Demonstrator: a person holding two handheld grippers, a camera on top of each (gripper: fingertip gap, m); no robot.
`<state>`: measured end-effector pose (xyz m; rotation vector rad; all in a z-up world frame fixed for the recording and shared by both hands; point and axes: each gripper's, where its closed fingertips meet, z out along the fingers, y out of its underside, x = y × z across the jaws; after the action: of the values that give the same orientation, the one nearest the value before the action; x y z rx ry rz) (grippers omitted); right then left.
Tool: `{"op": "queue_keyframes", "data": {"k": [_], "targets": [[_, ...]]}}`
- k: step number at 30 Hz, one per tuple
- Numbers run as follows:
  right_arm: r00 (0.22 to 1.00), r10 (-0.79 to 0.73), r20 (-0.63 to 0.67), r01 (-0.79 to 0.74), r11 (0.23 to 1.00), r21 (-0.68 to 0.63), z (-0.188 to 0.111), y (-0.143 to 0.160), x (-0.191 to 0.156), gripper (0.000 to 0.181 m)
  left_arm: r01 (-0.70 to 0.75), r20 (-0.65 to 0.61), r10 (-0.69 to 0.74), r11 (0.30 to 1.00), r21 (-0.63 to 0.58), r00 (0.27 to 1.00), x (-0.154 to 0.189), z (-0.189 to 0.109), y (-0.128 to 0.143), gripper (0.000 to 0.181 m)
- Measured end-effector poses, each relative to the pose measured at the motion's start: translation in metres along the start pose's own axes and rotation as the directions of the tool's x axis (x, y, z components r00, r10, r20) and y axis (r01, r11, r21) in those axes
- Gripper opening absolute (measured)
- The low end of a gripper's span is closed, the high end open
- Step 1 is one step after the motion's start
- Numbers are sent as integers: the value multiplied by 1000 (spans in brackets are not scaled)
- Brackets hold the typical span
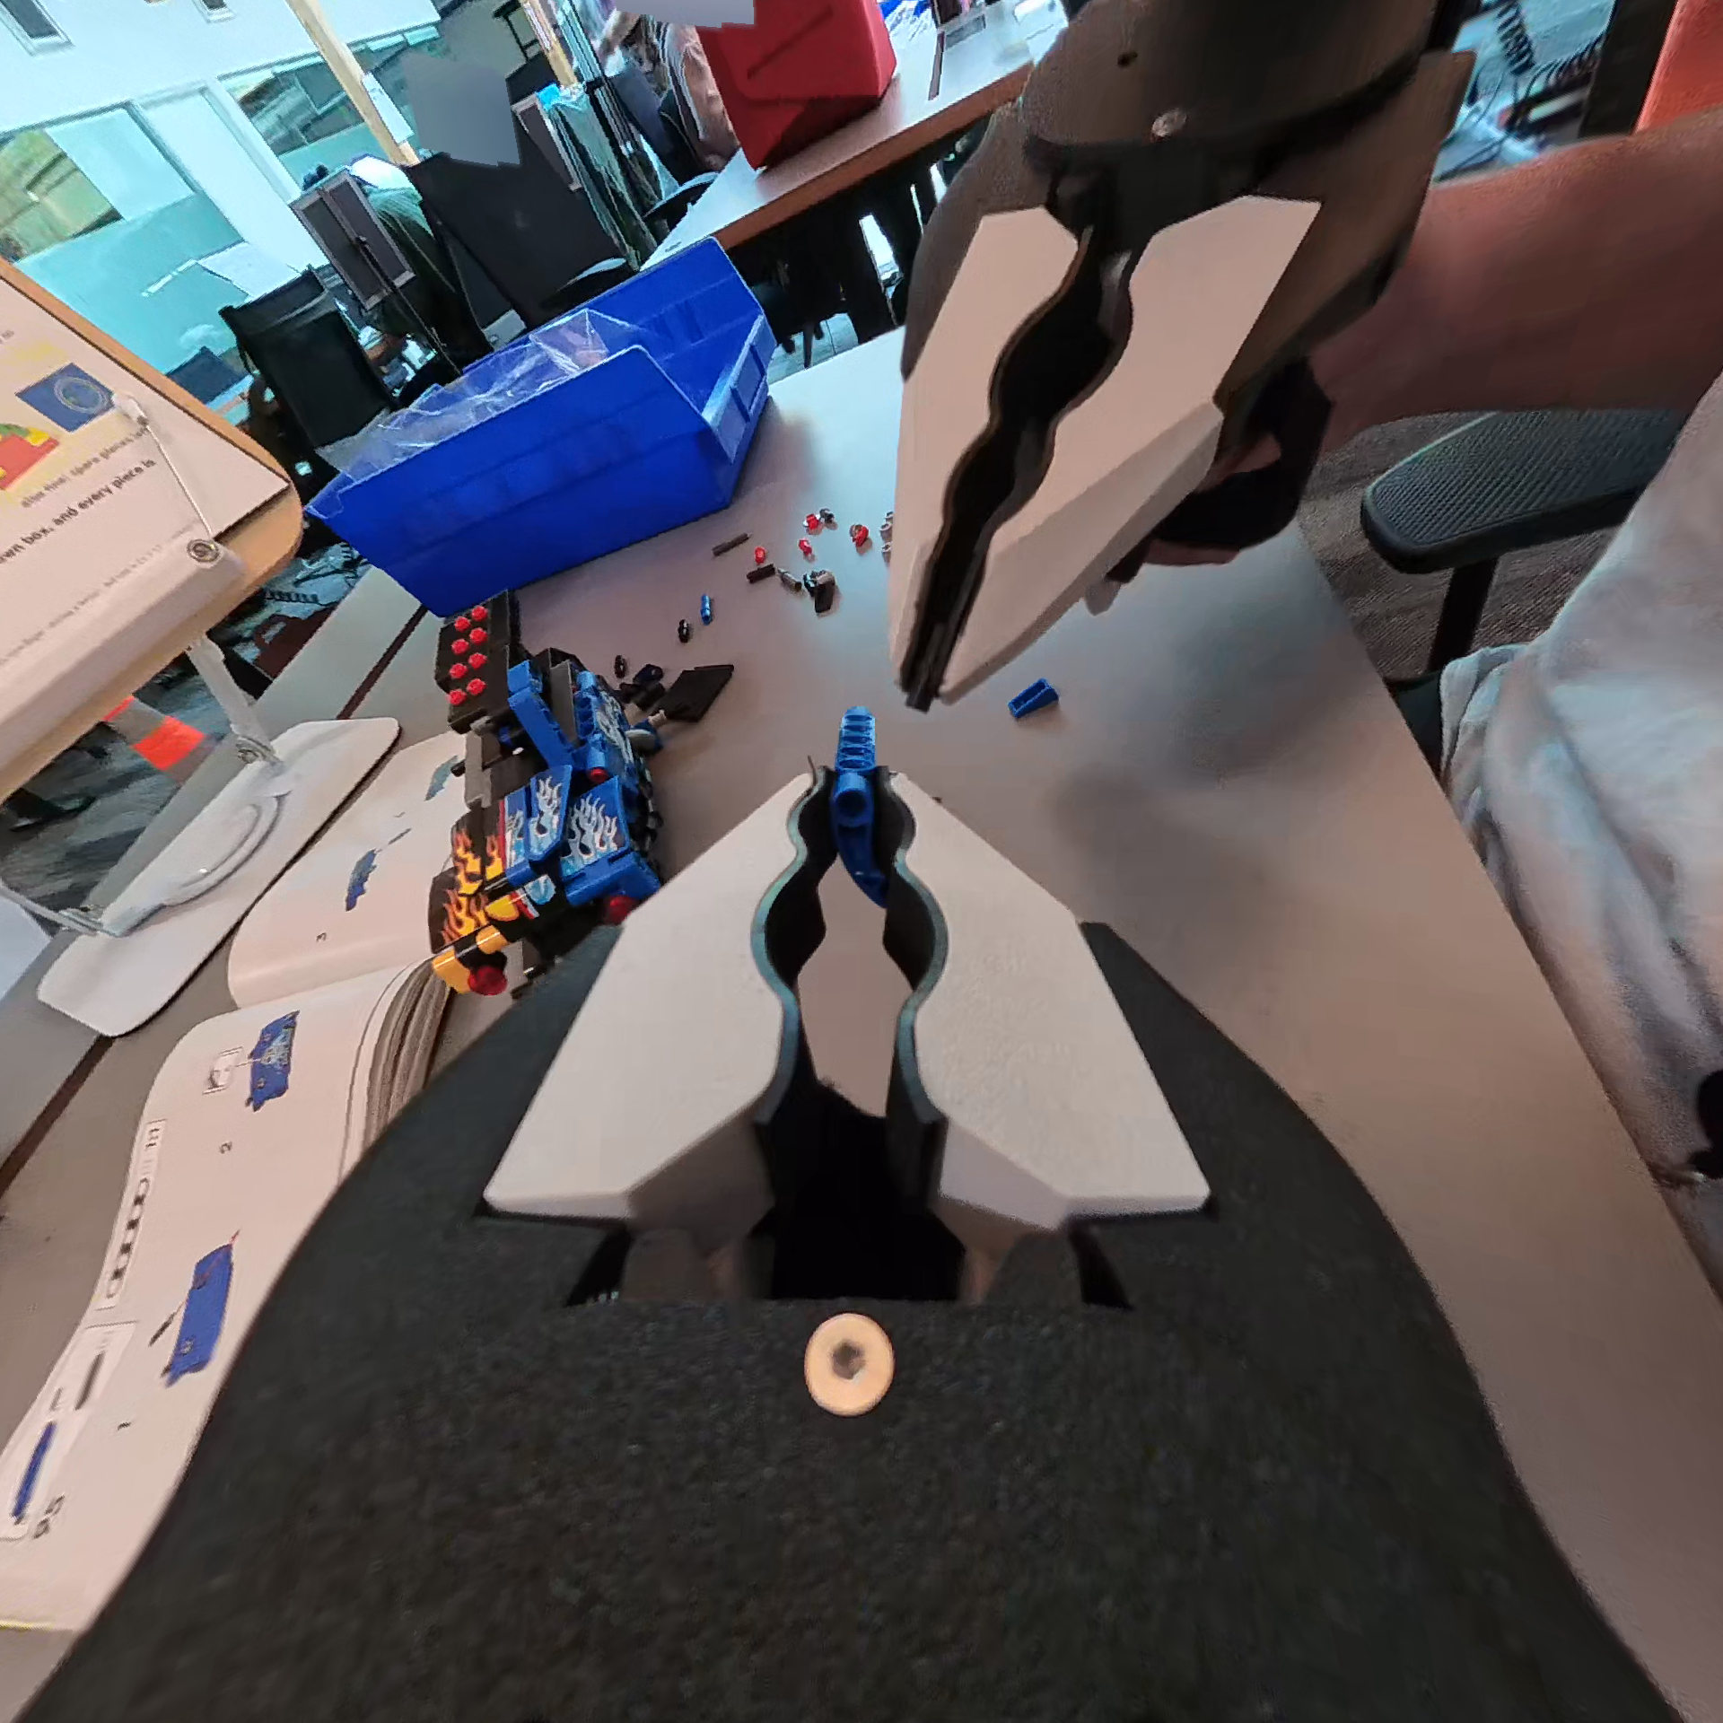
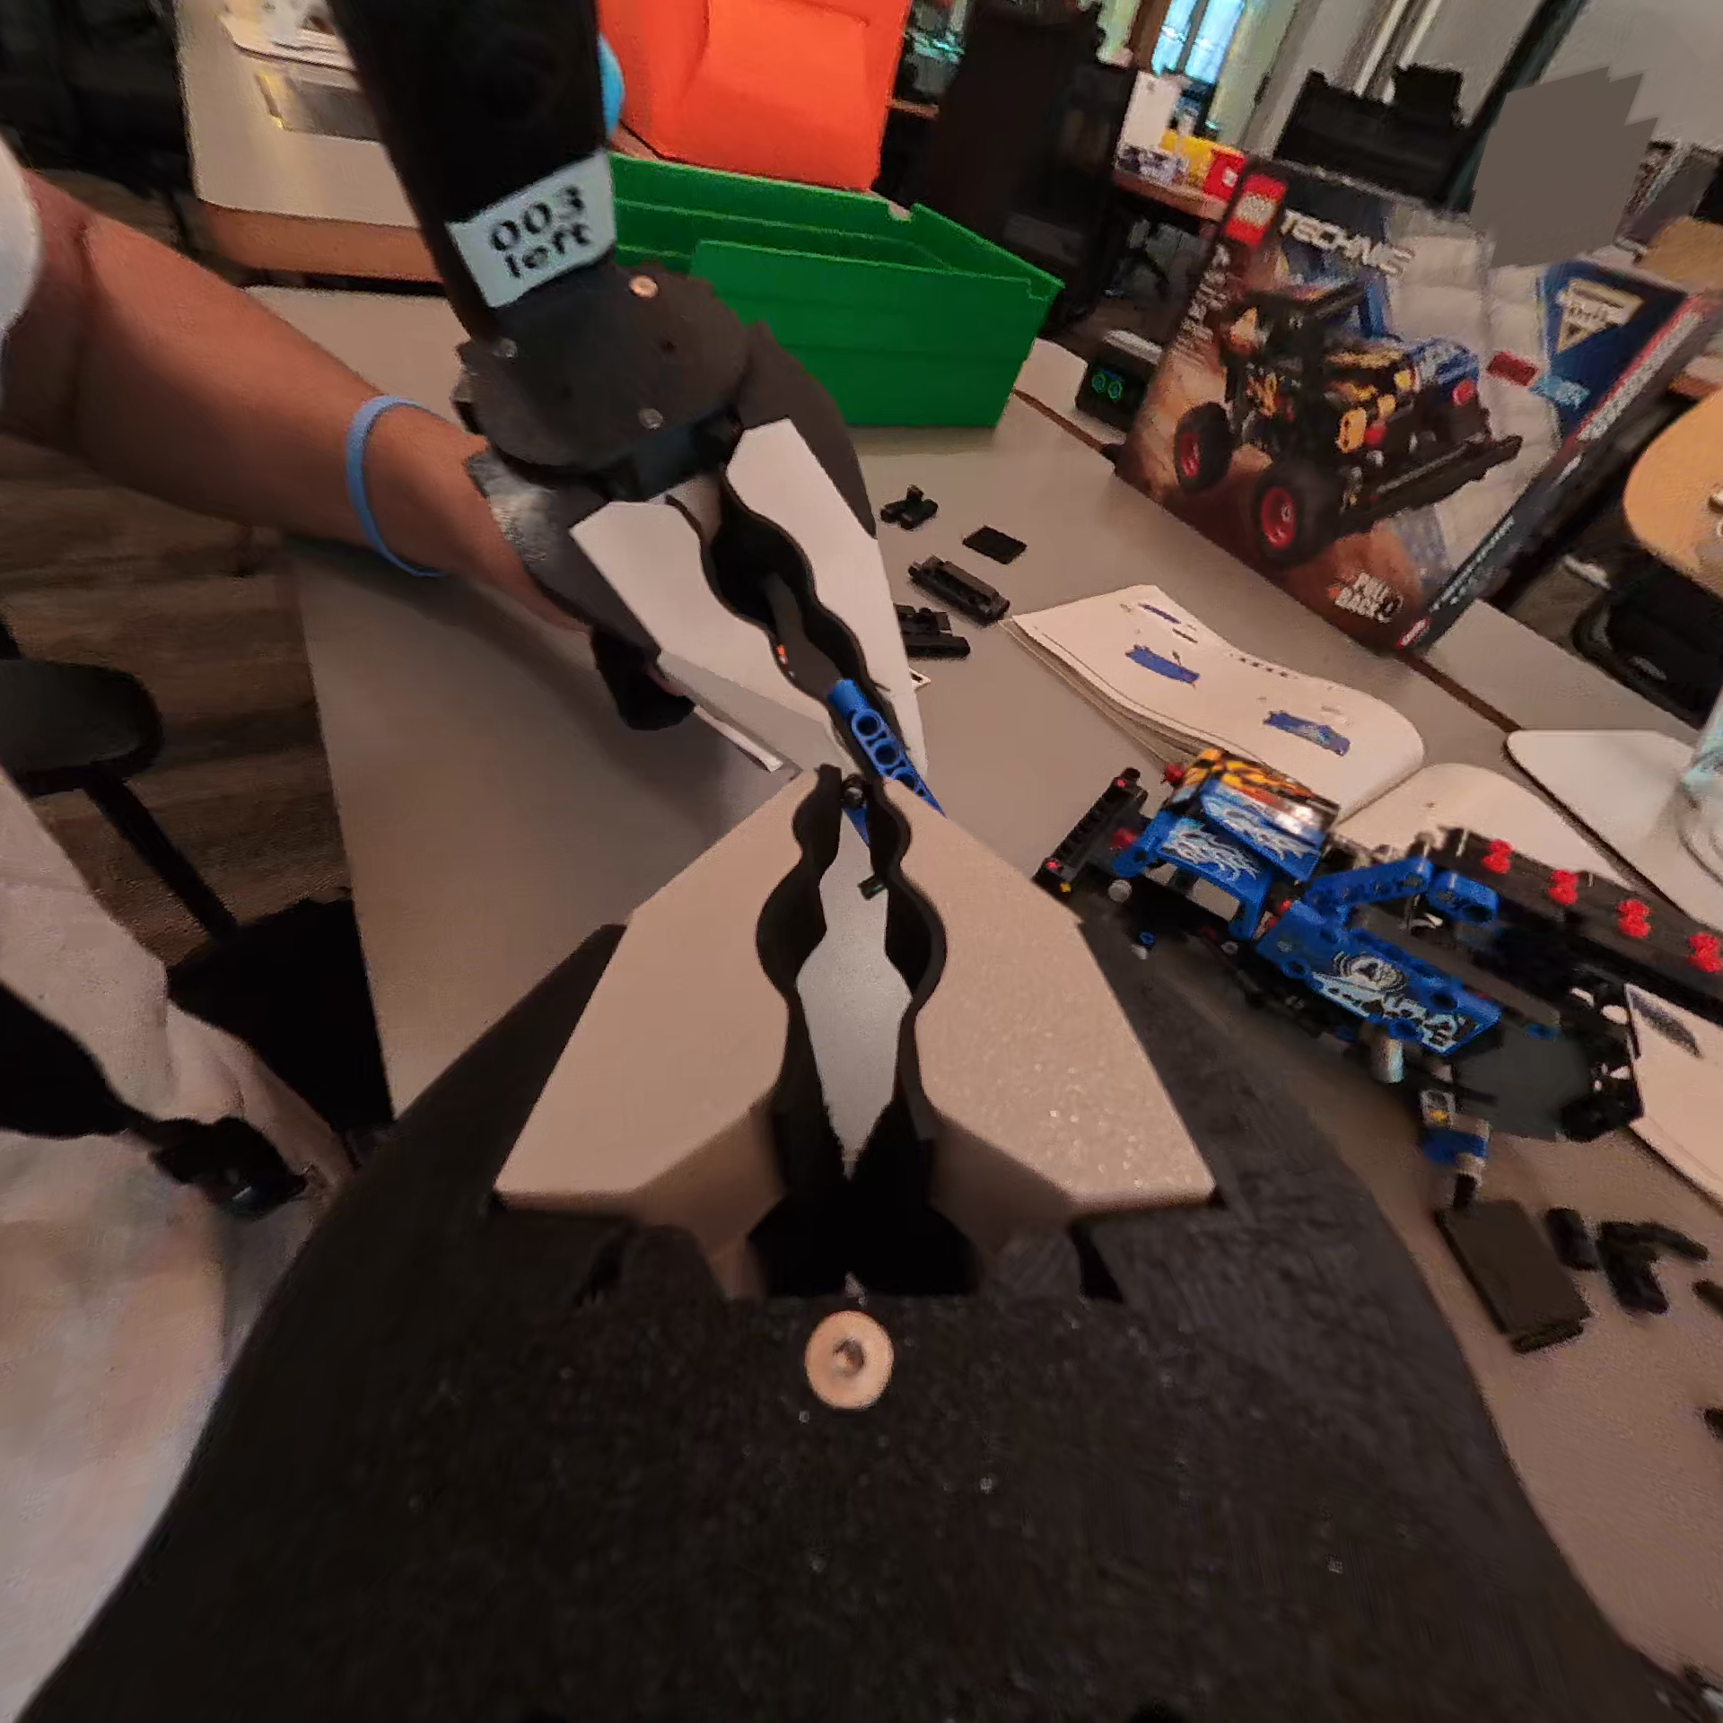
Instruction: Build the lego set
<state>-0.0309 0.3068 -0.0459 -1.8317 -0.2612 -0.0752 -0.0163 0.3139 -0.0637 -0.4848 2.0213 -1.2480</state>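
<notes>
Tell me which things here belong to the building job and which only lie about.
In use: blue beam in left claw; small black pin in right claw; truck model; instruction booklet.
Idle: blue bin; green bins; set box.

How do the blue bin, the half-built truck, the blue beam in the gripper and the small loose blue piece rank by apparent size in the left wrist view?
1. Blue bin
2. Half-built truck
3. Blue beam, partly hidden between the fingers
4. Loose blue piece

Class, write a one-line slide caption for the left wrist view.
Left gripper clamps a blue beam above the table; right gripper nearby, half-built truck at left.
</notes>
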Motion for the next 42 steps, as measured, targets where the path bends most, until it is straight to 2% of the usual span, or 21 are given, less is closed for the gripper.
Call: {"op": "queue_keyframes", "data": {"k": [6,10,13,18,28,36,42], "targets": [[998,59,-6,-58,991,118,5,-3,3,5,-110,67,113,993,-44,991,-12,-2,7,4],[991,128,-29,-123,982,143,10,4,19,5,-115,92,121,991,-72,988,-20,-2,14,4],[992,110,-62,-97,979,180,9,-4,29,5,-130,108,140,987,-96,984,-23,-1,20,4],[993,75,-92,-62,989,135,16,3,32,5,-150,121,163,982,-111,979,-24,1,24,5],[985,-45,-167,60,994,89,20,6,33,4,-109,124,121,989,-97,985,-26,-2,21,4],[993,23,-119,-16,998,62,23,10,29,5,-93,100,103,991,-96,990,-25,-1,25,4],[994,-9,-111,12,1000,28,27,13,23,4,-154,87,164,982,-113,983,-18,2,26,5]]}}
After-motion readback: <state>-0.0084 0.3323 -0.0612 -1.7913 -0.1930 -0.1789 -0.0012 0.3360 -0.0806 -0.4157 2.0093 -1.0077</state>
